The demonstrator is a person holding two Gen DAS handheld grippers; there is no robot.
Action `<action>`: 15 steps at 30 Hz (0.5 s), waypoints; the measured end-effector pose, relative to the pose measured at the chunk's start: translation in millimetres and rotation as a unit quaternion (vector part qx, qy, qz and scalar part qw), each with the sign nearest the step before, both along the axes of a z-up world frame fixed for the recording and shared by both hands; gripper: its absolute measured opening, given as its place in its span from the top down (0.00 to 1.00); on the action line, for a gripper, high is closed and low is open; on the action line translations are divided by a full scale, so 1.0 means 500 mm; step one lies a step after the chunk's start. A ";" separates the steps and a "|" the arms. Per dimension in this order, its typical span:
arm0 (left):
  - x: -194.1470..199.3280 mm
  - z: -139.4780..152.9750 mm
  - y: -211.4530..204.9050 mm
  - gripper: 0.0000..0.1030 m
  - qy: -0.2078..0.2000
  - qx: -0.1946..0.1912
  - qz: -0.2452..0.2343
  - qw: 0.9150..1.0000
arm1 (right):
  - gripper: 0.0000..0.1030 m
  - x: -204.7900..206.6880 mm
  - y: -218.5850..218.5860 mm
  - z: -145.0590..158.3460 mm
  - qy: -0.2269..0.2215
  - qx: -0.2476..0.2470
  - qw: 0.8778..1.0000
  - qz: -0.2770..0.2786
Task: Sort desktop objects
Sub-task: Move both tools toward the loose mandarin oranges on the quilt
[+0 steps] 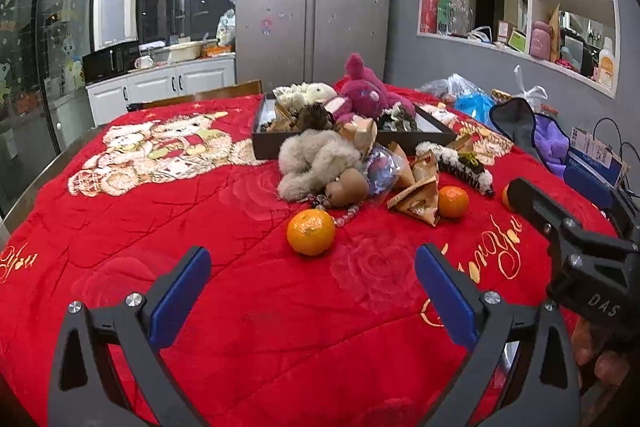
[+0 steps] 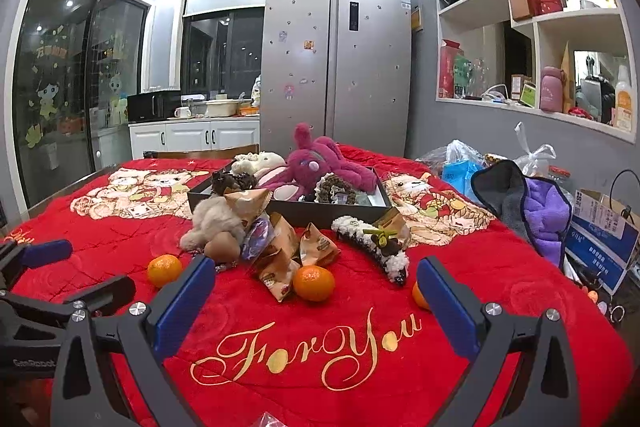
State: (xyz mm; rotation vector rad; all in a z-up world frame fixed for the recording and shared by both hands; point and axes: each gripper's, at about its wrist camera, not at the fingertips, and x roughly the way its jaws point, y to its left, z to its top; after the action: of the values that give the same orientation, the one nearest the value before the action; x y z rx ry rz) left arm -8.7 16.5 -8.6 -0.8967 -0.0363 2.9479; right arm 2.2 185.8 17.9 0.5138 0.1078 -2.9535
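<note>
My left gripper (image 1: 313, 269) is open and empty above the red blanket, just short of an orange (image 1: 311, 231). My right gripper (image 2: 316, 277) is open and empty; a second orange (image 2: 313, 283) lies between and beyond its fingers, and a third orange (image 2: 419, 295) is half hidden behind the right finger. A grey plush toy (image 1: 316, 163), snack packets (image 1: 416, 201) and a furry hair clip (image 2: 374, 253) lie in a pile before a dark tray (image 2: 320, 213). The tray holds a magenta plush (image 2: 320, 163) and a white plush (image 2: 260, 161).
The red blanket (image 2: 304, 351) covers the whole table. At the right edge lie a purple and grey cloth (image 2: 536, 207), plastic bags (image 2: 460, 163) and a cardboard box (image 2: 604, 239). A chair back (image 1: 200, 97) stands beyond the far edge. The right gripper's body (image 1: 576, 251) shows in the left view.
</note>
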 end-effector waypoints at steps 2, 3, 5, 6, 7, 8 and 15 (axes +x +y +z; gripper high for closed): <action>-0.006 -0.003 0.004 0.00 -0.007 -0.001 -0.007 1.000 | 0.00 -0.003 0.004 -0.001 -0.005 -0.006 1.000 0.000; -0.008 -0.004 0.007 0.00 -0.009 -0.001 -0.011 1.000 | 0.00 -0.005 0.007 -0.001 -0.009 -0.010 1.000 0.004; -0.011 -0.006 0.009 0.00 -0.012 -0.001 -0.017 1.000 | 0.00 -0.005 0.009 -0.001 -0.020 -0.021 0.999 0.038; -0.012 -0.006 0.009 0.00 -0.013 0.000 -0.020 1.000 | 0.00 -0.002 0.010 -0.001 -0.020 -0.023 0.998 0.054; -0.015 -0.006 0.010 0.00 -0.014 0.001 -0.022 1.000 | 0.00 0.005 0.012 0.003 -0.012 -0.024 0.998 0.065; -0.019 -0.007 0.011 0.00 -0.017 0.001 -0.026 1.000 | 0.00 0.008 0.013 0.006 -0.007 -0.022 0.998 0.064; -0.053 -0.003 0.018 0.00 -0.030 -0.010 -0.038 0.999 | 0.00 -0.049 0.086 0.017 -0.062 -0.050 0.996 0.034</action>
State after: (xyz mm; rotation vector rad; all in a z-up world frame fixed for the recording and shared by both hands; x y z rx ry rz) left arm -35.1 25.7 -10.3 -0.9679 0.0247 2.8564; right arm -22.5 228.7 26.5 0.6637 -0.0337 -2.8350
